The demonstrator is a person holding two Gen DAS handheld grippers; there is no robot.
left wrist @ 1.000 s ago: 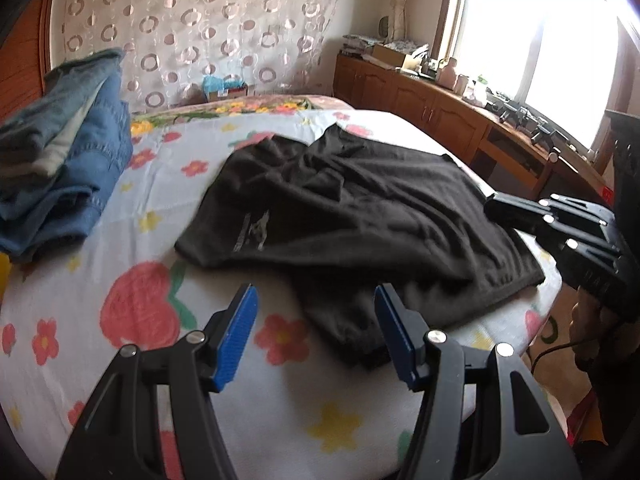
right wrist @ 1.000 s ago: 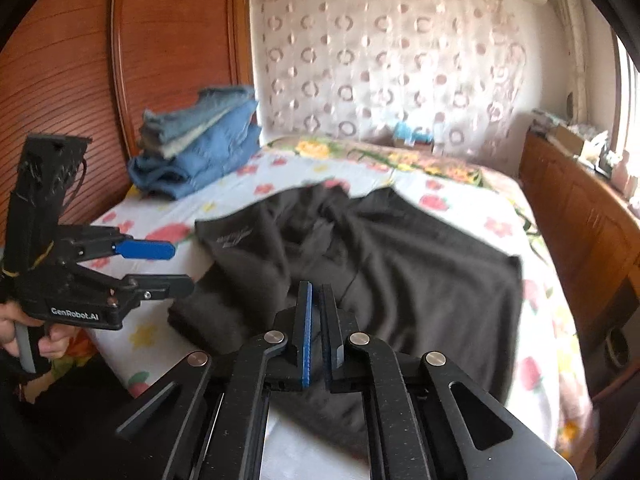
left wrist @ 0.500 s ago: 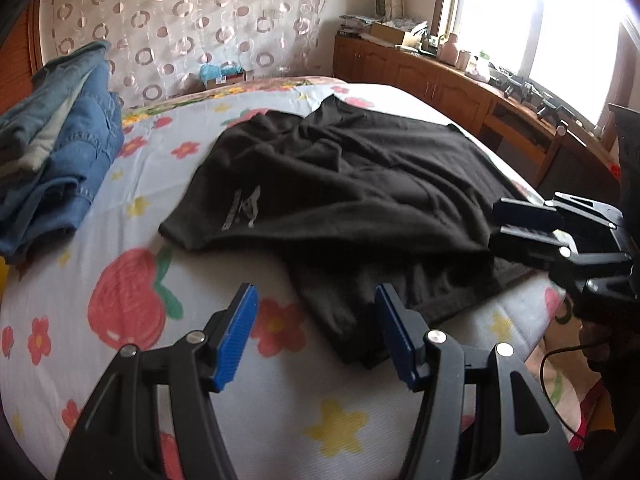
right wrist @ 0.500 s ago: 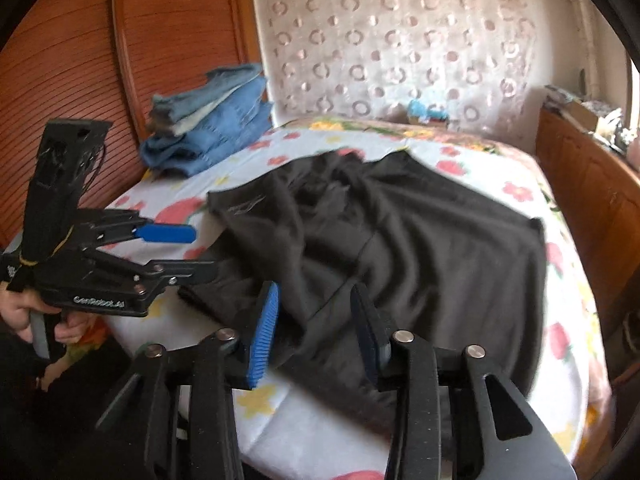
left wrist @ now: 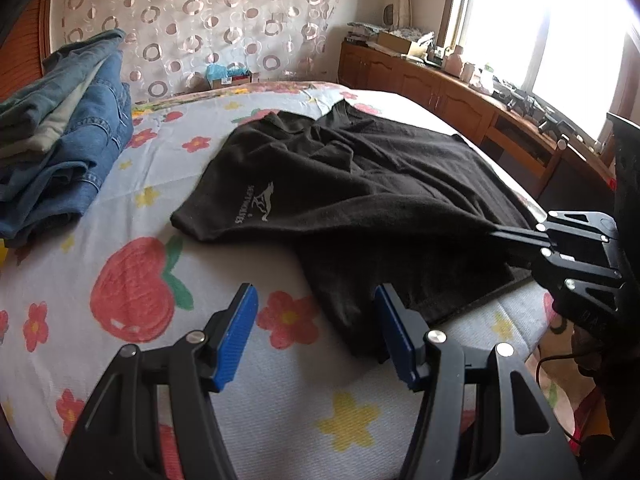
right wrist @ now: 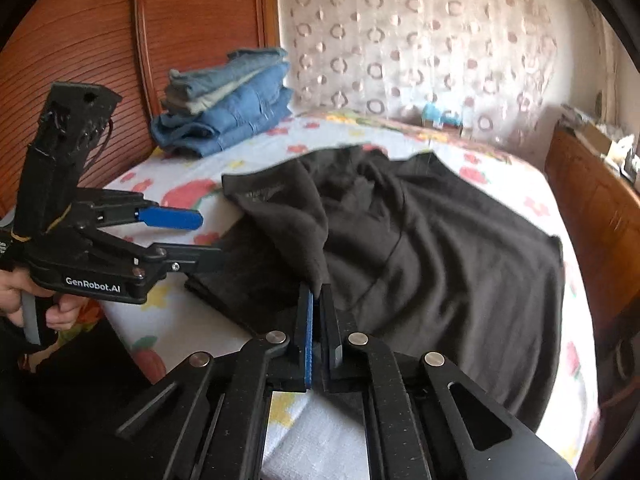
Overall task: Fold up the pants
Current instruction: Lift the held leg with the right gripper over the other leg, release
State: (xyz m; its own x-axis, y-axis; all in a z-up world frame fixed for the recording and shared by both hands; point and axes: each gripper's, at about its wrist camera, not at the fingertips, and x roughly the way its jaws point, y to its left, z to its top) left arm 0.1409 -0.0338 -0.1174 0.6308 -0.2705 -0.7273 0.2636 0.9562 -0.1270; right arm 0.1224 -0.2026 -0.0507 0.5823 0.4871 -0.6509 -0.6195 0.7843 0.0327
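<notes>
Black pants (left wrist: 360,192) lie spread and rumpled on a floral bedsheet (left wrist: 132,280), a white logo on the near-left part. They also show in the right wrist view (right wrist: 420,240). My left gripper (left wrist: 316,332) is open and empty, just above the pants' near corner. It shows from the side in the right wrist view (right wrist: 192,236). My right gripper (right wrist: 318,300) is shut on a fold of the pants' near edge and lifts it a little. It shows at the right of the left wrist view (left wrist: 496,236).
A stack of folded blue jeans (left wrist: 60,140) sits at the bed's far left by the wooden headboard (right wrist: 120,60). A wooden cabinet (left wrist: 460,100) with clutter runs under the window on the right. A patterned curtain (left wrist: 200,20) hangs behind.
My right gripper opened, moved in to the pants' near edge and shut on the fabric. My left gripper stayed open and came closer to the pants' near corner.
</notes>
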